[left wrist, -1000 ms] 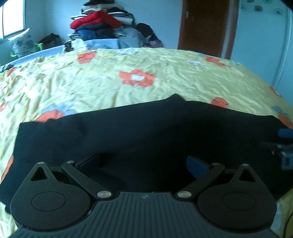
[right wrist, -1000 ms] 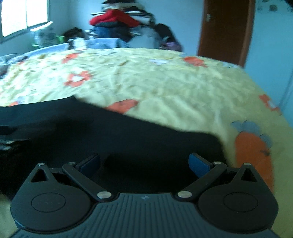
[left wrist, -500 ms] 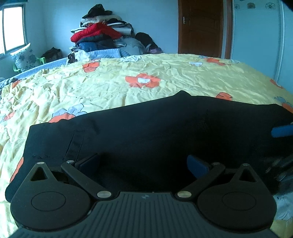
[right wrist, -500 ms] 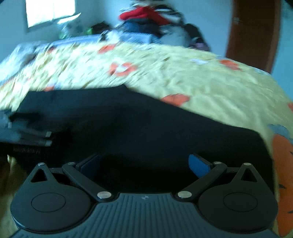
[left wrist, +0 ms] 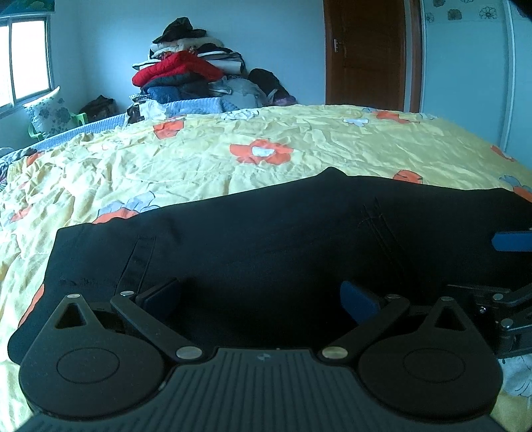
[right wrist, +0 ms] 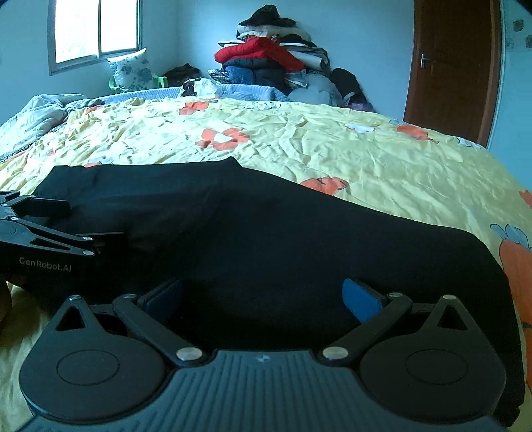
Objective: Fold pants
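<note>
Blue walls close off the far side of the room, with a brown door [left wrist: 364,54] at about one o'clock in the left wrist view and a bright window [right wrist: 96,28] at eleven o'clock in the right wrist view. Between them a tall pile of clothes [right wrist: 269,56], red jacket near the top, rises at twelve o'clock beyond the bed. A yellow bedspread [left wrist: 299,143] with orange flowers, well wrinkled, covers the bed.

Black pants [left wrist: 266,239] lie flat across the near part of the bedspread, waistband end toward nine o'clock in the left wrist view, a belt loop showing there. In the right wrist view the pants [right wrist: 299,239] stretch from ten o'clock down to four o'clock.

The left gripper [left wrist: 261,295] hangs low over the dark cloth with its jaws spread wide, grasping nothing. The right gripper [right wrist: 262,294] is likewise released, blue pads apart above the fabric. Each gripper shows at the other view's edge.
</note>
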`<state>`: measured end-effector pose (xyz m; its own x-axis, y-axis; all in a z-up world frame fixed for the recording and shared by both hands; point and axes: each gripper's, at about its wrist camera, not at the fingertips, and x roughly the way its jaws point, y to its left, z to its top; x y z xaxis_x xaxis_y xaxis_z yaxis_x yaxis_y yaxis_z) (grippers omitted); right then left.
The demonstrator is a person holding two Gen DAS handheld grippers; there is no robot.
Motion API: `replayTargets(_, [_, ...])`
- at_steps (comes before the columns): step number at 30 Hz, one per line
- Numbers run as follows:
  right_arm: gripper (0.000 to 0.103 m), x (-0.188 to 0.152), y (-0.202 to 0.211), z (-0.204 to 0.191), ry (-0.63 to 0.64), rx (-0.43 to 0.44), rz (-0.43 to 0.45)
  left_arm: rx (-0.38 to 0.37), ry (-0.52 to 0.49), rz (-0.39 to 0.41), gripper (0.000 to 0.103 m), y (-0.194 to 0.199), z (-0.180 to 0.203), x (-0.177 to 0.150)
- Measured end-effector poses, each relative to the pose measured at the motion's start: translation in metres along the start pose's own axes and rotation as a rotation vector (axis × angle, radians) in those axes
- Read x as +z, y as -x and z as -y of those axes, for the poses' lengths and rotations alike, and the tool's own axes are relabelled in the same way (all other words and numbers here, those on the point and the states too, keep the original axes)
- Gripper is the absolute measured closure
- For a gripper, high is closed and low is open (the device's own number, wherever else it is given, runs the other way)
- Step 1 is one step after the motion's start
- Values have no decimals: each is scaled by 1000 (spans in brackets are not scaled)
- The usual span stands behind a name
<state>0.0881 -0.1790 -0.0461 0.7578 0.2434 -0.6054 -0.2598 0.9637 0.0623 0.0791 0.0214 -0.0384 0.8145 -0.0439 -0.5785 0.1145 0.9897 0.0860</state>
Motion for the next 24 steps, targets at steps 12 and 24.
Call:
replayTargets(12, [0,0,0,0,0,1,2,-8,14,-3,0,0,-2,-1])
replayTargets(24, [0,1,3,4,-13,24,-8,-17,10,0,0,1,-2,-1])
